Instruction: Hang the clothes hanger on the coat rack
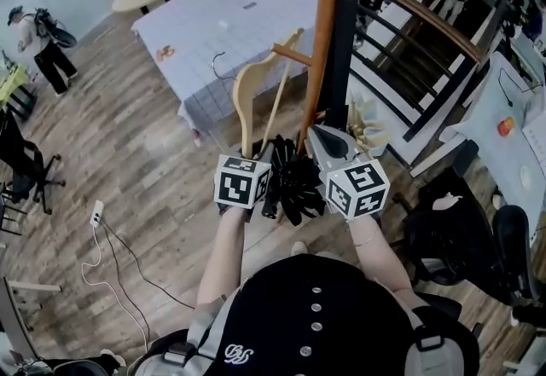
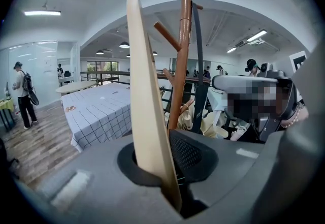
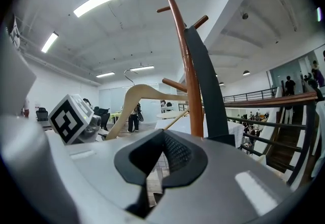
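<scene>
Far off to the left of both tongs a person (image 1: 38, 42) with a bag stood on the wooden floor. Closer, ahead and left of the left tongs, was a surface (image 1: 230, 25) under a checked cloth.

The left tongs (image 1: 254, 153) were clamped on the wooden clothes hanger (image 1: 245, 93). In the left gripper view the jaws of these tongs (image 2: 162, 167) stood only slightly apart, pressing on one end of the pale wood (image 2: 144, 91). The hanger rose steeply up and away from them, tipped on end. Its metal hook (image 1: 217, 63) pointed out to the left and hung free, caught on nothing.

Just right of the hanger, between the two tongs and a little beyond them, stood the coat rack (image 1: 327, 25). It was a brown wooden pole with short pegs angling upward. One peg (image 1: 290, 54) reached toward the hanger. I couldn't tell whether wood touched wood there. A dark strip (image 1: 341, 42) hung down the far side of the pole.

The right tongs (image 1: 328, 140) sat just right of the pole's lower part. In the right gripper view their jaws (image 3: 160, 159) were drawn together to a thin slit, with nothing between them. From there the hanger (image 3: 134, 93) showed up and to the left, and the pole (image 3: 190, 91) stood straight ahead.

Beyond the right tongs a railing (image 1: 426, 20) ran along a drop to a lower level.
</scene>
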The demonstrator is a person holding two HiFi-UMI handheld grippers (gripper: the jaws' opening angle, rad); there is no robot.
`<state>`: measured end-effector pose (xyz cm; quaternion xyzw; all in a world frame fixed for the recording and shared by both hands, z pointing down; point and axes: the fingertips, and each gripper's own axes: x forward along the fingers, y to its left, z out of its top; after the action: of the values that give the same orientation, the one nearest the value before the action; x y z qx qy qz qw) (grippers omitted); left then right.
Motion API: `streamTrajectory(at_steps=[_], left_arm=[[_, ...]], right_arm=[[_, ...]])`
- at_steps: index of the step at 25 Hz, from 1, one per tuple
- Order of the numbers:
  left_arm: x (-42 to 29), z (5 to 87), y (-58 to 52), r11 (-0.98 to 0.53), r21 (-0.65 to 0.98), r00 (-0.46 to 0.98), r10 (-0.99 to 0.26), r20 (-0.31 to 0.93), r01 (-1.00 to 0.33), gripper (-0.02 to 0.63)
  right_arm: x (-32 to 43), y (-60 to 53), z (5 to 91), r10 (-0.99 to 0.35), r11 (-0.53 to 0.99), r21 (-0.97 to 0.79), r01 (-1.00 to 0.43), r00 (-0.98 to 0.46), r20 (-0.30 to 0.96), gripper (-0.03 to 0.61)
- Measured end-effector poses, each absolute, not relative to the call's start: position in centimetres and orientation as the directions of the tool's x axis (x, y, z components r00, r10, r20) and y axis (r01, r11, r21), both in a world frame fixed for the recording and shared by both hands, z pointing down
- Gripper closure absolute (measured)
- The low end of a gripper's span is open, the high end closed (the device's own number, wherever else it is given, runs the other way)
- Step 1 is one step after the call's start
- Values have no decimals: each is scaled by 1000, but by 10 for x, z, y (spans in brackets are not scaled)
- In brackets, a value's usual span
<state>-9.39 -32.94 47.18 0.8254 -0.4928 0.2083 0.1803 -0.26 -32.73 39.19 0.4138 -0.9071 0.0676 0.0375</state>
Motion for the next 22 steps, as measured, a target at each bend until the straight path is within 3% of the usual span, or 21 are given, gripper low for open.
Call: streamTrajectory(at_steps=[22], left_arm=[[-71, 473, -366, -458, -20, 366, -734, 573, -889, 558]], right_arm=[[16, -348, 402, -735, 655, -125, -745, -667, 121, 578]])
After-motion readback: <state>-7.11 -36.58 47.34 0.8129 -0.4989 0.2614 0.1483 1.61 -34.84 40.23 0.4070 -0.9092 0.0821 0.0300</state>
